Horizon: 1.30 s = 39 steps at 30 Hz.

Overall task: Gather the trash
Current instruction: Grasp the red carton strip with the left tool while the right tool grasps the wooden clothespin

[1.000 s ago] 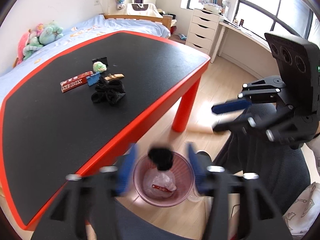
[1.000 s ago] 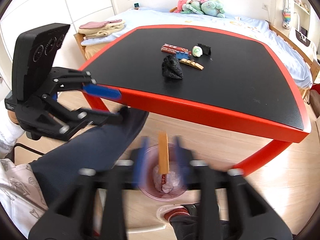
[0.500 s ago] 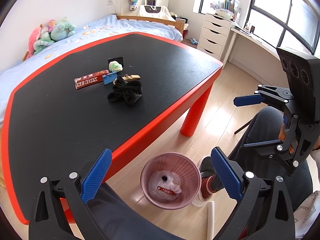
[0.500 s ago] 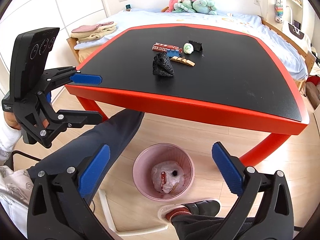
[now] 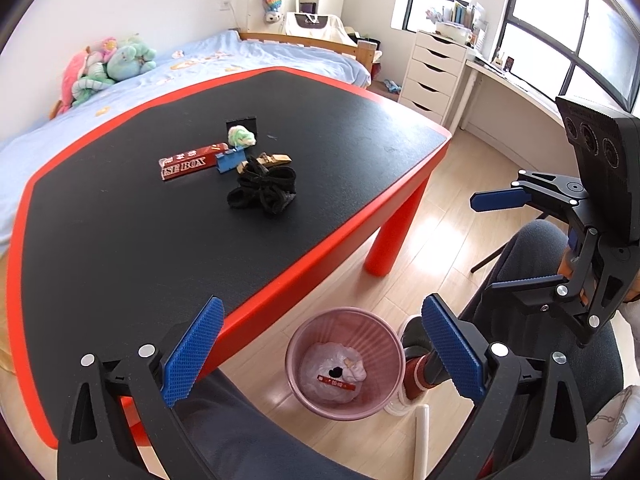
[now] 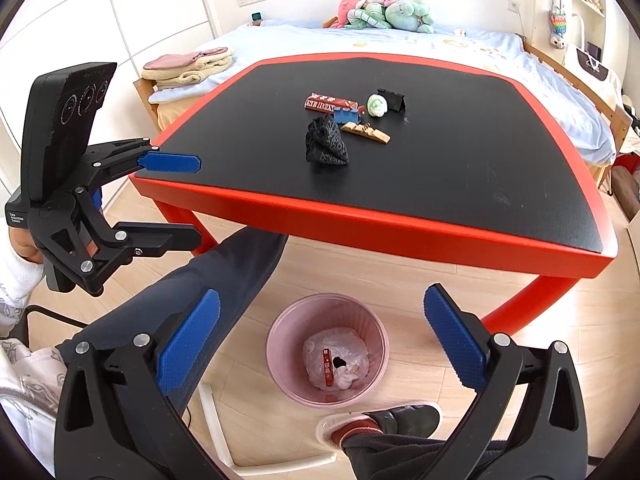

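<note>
Left gripper point(image 5: 322, 354) and right gripper point(image 6: 322, 342) both hang empty with jaws spread wide above the pink bin point(image 6: 280, 364) on the floor, which holds trash, while remaining items point(image 5: 262, 192) lie on the table point(image 5: 120, 248)

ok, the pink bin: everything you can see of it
The bin is a round pink basket, seemingly ribbed plastic, standing upright and lidless on the wood floor by the red table's edge. Inside: a crumpled clear bag, a red wrapper, a small black bit, a pale scrap. Both grippers are open above it; nothing touches it.
</note>
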Each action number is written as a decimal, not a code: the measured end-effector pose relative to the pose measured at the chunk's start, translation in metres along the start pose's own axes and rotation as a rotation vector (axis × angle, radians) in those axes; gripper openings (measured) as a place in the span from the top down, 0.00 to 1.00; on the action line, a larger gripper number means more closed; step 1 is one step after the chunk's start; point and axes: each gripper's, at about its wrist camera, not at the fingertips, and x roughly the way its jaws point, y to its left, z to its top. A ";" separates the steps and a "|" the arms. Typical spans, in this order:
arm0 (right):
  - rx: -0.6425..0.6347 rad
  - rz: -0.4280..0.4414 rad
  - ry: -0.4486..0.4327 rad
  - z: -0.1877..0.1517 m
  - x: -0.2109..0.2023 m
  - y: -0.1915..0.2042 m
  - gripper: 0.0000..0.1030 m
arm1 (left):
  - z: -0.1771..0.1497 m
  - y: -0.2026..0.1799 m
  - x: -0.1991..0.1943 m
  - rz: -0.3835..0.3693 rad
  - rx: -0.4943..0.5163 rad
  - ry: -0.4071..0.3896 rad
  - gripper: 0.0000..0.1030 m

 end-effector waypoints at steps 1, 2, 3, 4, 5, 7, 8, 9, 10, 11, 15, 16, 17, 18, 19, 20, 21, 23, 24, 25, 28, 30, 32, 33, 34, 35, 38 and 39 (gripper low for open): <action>-0.002 0.001 -0.003 0.002 0.000 0.000 0.03 | 0.001 0.002 -0.001 0.002 -0.002 -0.003 0.07; -0.004 0.002 -0.005 0.004 0.000 0.000 0.03 | 0.002 0.003 -0.001 0.003 -0.004 -0.004 0.07; -0.007 0.001 -0.007 0.006 0.000 0.000 0.03 | 0.003 0.004 -0.002 0.005 -0.005 -0.005 0.07; -0.012 0.000 -0.010 0.009 -0.001 -0.001 0.03 | 0.005 0.006 -0.003 0.008 -0.005 -0.008 0.07; -0.016 0.001 -0.014 0.012 -0.002 -0.001 0.03 | 0.006 0.008 -0.004 0.010 -0.005 -0.011 0.07; -0.024 0.001 -0.021 0.018 -0.003 -0.001 0.03 | 0.010 0.013 -0.006 0.018 -0.006 -0.016 0.07; -0.028 -0.001 -0.025 0.021 -0.003 -0.002 0.03 | 0.012 0.016 -0.006 0.023 -0.006 -0.019 0.07; -0.033 -0.002 -0.029 0.025 -0.004 -0.003 0.03 | 0.014 0.018 -0.007 0.026 -0.006 -0.022 0.07; -0.039 -0.004 -0.035 0.030 -0.004 -0.004 0.03 | 0.017 0.022 -0.008 0.028 -0.005 -0.025 0.07; -0.045 -0.006 -0.040 0.033 -0.005 -0.005 0.03 | 0.019 0.025 -0.008 0.033 -0.004 -0.027 0.07; -0.065 -0.014 -0.052 0.050 -0.004 -0.010 0.03 | 0.032 0.039 -0.008 0.043 -0.004 -0.038 0.07; -0.071 -0.013 -0.055 0.055 -0.003 -0.012 0.03 | 0.035 0.044 -0.008 0.044 -0.003 -0.039 0.07; -0.074 -0.014 -0.056 0.059 -0.002 -0.014 0.03 | 0.039 0.048 -0.007 0.049 0.001 -0.039 0.07; -0.076 -0.015 -0.057 0.064 -0.001 -0.017 0.03 | 0.041 0.050 -0.006 0.051 0.006 -0.039 0.07; -0.080 -0.011 -0.059 0.069 0.001 -0.020 0.03 | 0.046 0.054 -0.005 0.051 0.015 -0.040 0.07; -0.083 -0.011 -0.061 0.074 0.003 -0.022 0.03 | 0.048 0.057 -0.004 0.049 0.019 -0.042 0.07; -0.086 -0.011 -0.063 0.078 0.005 -0.024 0.03 | 0.051 0.060 -0.004 0.048 0.023 -0.043 0.07; -0.098 -0.011 -0.062 0.088 0.009 -0.028 0.03 | 0.060 0.068 0.000 0.049 0.031 -0.043 0.07; -0.106 -0.013 -0.062 0.092 0.011 -0.030 0.03 | 0.063 0.072 0.002 0.049 0.035 -0.045 0.07; -0.117 -0.014 -0.061 0.098 0.015 -0.032 0.03 | 0.066 0.074 0.003 0.052 0.039 -0.043 0.07; -0.142 -0.018 -0.053 0.110 0.024 -0.037 0.03 | 0.077 0.087 0.011 0.052 0.057 -0.043 0.07; -0.158 -0.019 -0.046 0.117 0.030 -0.040 0.03 | 0.082 0.093 0.015 0.053 0.068 -0.038 0.07; -0.177 -0.018 -0.038 0.124 0.039 -0.043 0.03 | 0.088 0.101 0.022 0.049 0.083 -0.032 0.07; -0.185 -0.018 -0.033 0.127 0.044 -0.045 0.03 | 0.091 0.106 0.026 0.049 0.091 -0.027 0.07; -0.189 -0.016 -0.029 0.128 0.048 -0.046 0.03 | 0.093 0.109 0.028 0.046 0.096 -0.024 0.07; -0.193 -0.014 -0.024 0.130 0.052 -0.047 0.03 | 0.095 0.112 0.032 0.041 0.101 -0.019 0.07; -0.206 -0.004 -0.007 0.136 0.066 -0.051 0.03 | 0.100 0.122 0.044 0.029 0.129 -0.001 0.07; -0.212 -0.001 -0.001 0.137 0.071 -0.052 0.03 | 0.102 0.125 0.049 0.025 0.143 0.004 0.07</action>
